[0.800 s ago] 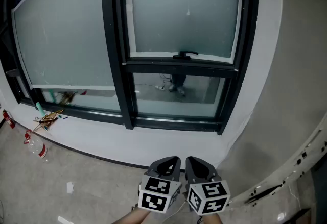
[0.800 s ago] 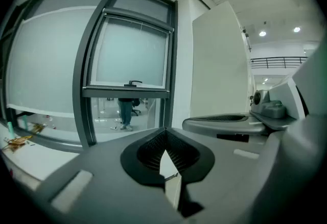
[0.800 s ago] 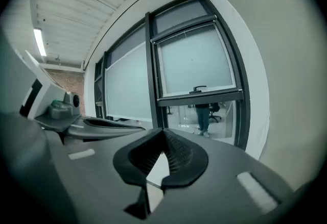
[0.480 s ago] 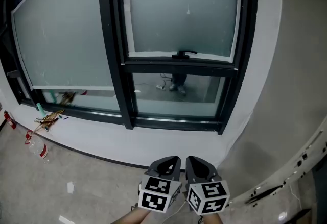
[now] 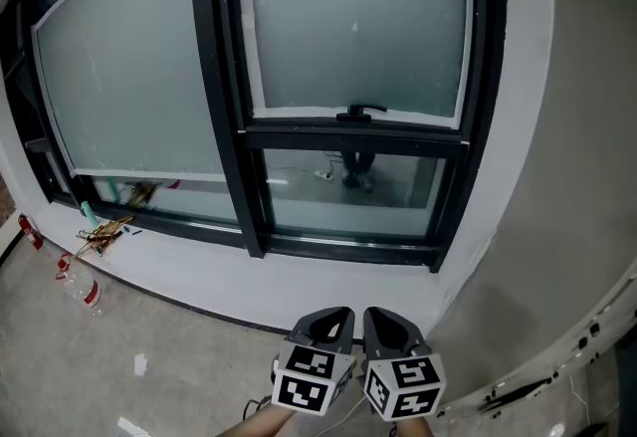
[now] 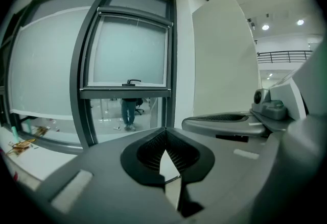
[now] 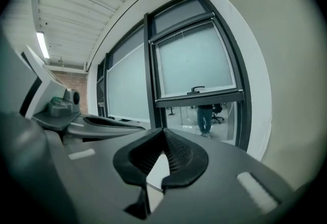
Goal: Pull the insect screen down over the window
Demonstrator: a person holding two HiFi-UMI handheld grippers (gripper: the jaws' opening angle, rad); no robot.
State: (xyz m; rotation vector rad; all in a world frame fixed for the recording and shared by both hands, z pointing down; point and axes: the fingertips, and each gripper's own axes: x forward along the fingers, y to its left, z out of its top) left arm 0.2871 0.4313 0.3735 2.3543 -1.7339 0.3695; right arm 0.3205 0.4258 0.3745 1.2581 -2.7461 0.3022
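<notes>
A dark-framed window [image 5: 353, 131] faces me, with a pale insect screen [image 5: 353, 27] covering most of its right pane. The screen's bottom bar carries a small black handle [image 5: 360, 111], also seen as the handle [image 6: 133, 82] in the left gripper view and the handle [image 7: 198, 89] in the right gripper view. Below the bar a strip of clear glass [image 5: 348, 191] stays uncovered. My left gripper [image 5: 326, 318] and right gripper [image 5: 383, 318] sit side by side, well below the window, both shut and empty. The left gripper [image 6: 164, 131] and right gripper [image 7: 164, 131] point at the window.
The wide left pane [image 5: 129, 77] has its own pale screen. A white sill [image 5: 299, 276] runs under the frame. Small litter [image 5: 100, 231] lies on the sill at left, and a bottle [image 5: 80, 291] lies on the grey floor. A white wall [image 5: 577, 126] closes the right side.
The window has slid slightly down and right in the head view. Both grippers stay together at the bottom, still shut.
</notes>
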